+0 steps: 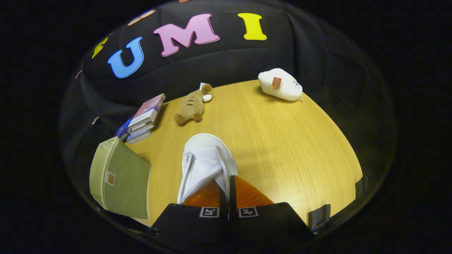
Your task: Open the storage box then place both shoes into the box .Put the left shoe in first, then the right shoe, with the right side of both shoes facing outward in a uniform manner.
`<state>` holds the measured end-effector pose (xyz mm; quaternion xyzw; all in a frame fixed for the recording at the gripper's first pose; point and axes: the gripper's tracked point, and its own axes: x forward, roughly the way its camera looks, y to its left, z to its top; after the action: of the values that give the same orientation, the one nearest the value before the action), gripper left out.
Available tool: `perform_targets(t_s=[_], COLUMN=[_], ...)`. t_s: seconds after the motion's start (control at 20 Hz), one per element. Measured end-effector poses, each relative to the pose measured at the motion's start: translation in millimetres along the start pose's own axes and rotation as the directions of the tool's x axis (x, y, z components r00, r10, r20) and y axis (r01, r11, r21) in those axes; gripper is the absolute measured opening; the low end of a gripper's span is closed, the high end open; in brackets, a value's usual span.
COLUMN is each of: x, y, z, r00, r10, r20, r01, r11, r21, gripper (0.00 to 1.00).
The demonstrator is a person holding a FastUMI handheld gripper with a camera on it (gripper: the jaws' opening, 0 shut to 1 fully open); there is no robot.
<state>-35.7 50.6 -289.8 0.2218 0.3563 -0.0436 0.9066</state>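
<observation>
On a wooden table (282,141) backed by black cloth, the gripper (227,190) clamps a white shoe's (204,158) rim between closed fingers, the green storage box (120,178) beside it, near stacked books (143,118) and two plush toys (190,106).

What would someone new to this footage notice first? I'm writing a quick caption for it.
First the white shoe, pinched by its side wall between the gripper fingers over the wooden table. Next the olive-green cap beside the shoe, a stack of books beyond it. Farther off lie a brown plush fish and a white plush.
</observation>
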Motion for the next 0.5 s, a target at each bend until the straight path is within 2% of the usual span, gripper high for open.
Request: perform_targets(t_s=[0.3,0.5], x=[-37.3,-47.9], y=[111.5,193.1], z=[37.1,45.4], r00=[0.992,0.979], r10=[0.124,0.201], r20=[-0.014,-0.037], r01=[-0.124,-0.201], r11=[0.992,0.980], r21=[-0.012,0.014], gripper=[0.05,0.05])
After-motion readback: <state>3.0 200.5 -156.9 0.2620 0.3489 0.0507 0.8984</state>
